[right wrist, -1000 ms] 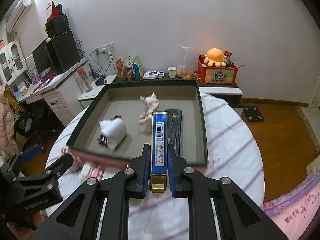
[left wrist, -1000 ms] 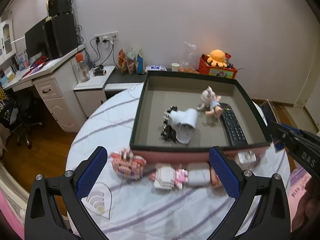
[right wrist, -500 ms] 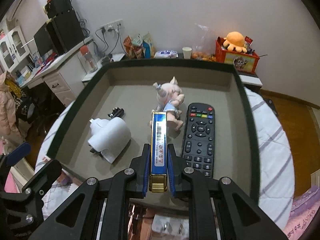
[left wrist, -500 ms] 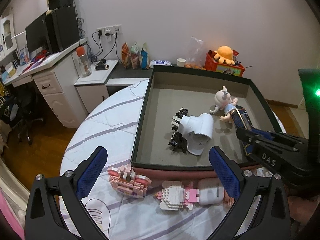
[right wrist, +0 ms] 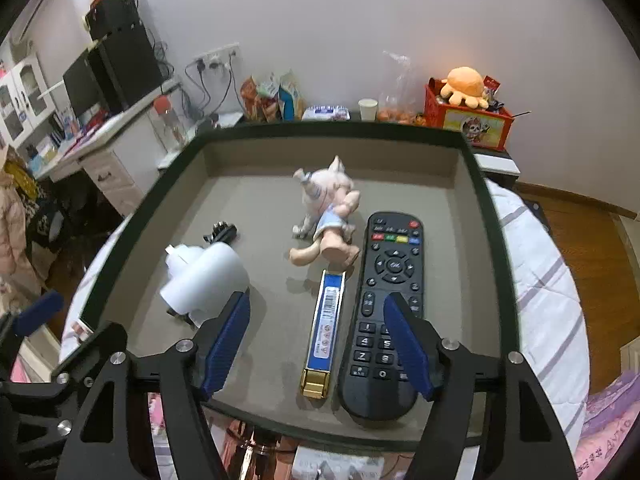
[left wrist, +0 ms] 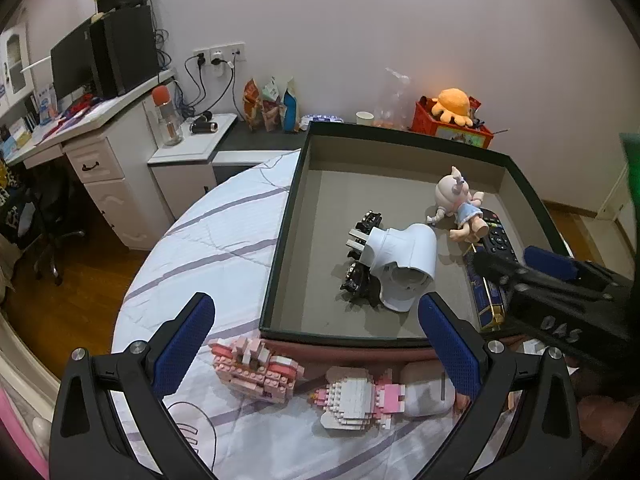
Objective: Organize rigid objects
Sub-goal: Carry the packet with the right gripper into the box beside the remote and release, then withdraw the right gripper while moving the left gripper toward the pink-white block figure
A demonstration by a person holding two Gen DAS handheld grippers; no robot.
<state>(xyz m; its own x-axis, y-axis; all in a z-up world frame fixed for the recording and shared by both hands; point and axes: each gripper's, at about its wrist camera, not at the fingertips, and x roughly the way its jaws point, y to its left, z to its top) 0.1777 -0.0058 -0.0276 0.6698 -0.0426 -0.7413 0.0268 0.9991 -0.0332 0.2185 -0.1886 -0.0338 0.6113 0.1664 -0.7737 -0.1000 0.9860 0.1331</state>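
A dark-rimmed box (right wrist: 486, 216) (left wrist: 280, 256) stands on the round table. On its floor lies a slim blue and gold box (right wrist: 326, 328) (left wrist: 486, 296), beside a black remote (right wrist: 386, 304), a small doll (right wrist: 328, 216) (left wrist: 456, 204) and a white fitting (right wrist: 204, 276) (left wrist: 404, 264). My right gripper (right wrist: 316, 344) hangs just above the slim box with its jaws opening, pads off it. My left gripper (left wrist: 316, 344) stands open over the table in front of the box, above a pink brick model (left wrist: 256, 368), a white and pink brick model (left wrist: 356, 400) and a white case (left wrist: 428, 388).
A white desk with drawers (left wrist: 104, 160) and a monitor stands at the left. Snack bags (left wrist: 268, 104), a paper cup (left wrist: 364, 118) and a red crate with an orange plush (left wrist: 452, 116) line the back wall. The striped tablecloth (left wrist: 208, 248) spreads left of the box.
The right gripper carried the slim blue box forward and down into the box, then let go of it; its jaws have spread. The left gripper edged closer to the brick models.
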